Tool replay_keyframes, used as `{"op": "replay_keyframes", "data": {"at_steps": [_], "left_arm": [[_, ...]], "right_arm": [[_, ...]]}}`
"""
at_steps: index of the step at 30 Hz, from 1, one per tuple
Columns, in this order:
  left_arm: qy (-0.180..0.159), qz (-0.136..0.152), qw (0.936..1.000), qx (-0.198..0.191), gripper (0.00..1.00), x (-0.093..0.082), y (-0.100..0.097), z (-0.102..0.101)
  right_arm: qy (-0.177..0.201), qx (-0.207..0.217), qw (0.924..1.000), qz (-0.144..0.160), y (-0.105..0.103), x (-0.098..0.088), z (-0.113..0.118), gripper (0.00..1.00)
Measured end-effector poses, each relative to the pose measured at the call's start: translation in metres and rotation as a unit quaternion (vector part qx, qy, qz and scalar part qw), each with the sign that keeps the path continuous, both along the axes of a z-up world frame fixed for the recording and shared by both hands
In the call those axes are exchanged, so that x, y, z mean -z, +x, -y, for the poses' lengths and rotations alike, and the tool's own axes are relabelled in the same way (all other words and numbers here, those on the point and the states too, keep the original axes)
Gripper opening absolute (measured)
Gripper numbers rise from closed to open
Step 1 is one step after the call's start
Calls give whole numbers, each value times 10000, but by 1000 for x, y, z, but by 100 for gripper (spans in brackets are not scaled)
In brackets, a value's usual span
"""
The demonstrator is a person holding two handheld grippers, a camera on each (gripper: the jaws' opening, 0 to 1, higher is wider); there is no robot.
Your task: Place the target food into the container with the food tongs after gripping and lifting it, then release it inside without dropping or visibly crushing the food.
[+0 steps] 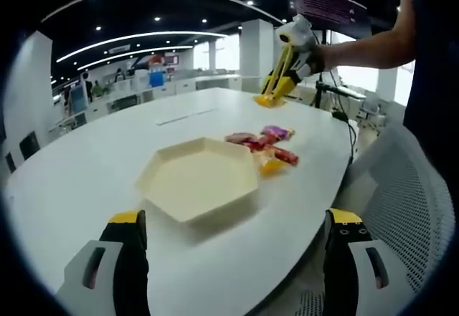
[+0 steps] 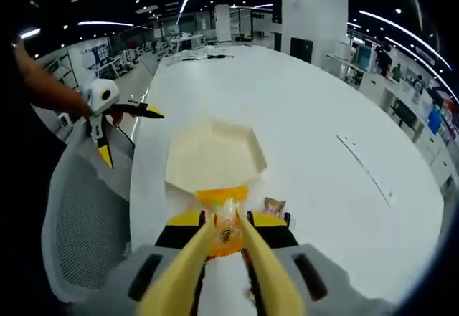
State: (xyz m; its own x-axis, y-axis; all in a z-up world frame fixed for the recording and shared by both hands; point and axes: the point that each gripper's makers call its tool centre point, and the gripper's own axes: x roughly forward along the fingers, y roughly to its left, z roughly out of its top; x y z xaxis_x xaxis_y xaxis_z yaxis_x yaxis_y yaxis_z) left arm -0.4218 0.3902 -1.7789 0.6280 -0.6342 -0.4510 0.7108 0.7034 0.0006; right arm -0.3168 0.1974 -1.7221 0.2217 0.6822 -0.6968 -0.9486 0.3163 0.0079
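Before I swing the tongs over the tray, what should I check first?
1. Orange packet pinched in the food tongs: ok.
2. Packet uncrushed: cannot tell.
3. Container open, nothing inside: ok.
4. Packet above the container: not ok, it is short of the rim.
5. Left gripper off to the side, away from the container: ok.
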Motion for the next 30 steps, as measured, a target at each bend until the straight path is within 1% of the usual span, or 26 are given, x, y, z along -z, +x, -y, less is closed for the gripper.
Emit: {"op": "replay_keyframes", "data": {"at_steps": [7, 18, 30], "left_arm": [[0, 7, 10000, -35, 99, 0, 1, -1], [81, 7, 10000, -23, 99, 1, 1, -2], [126, 0, 9999, -49, 98, 2, 1, -2]], "right_arm": [[2, -127, 9999, 16, 11, 1, -27, 22], [-87, -408, 9990, 142, 30, -10, -69, 22], [-84, -637, 9978, 187, 36, -15, -117, 22]]}}
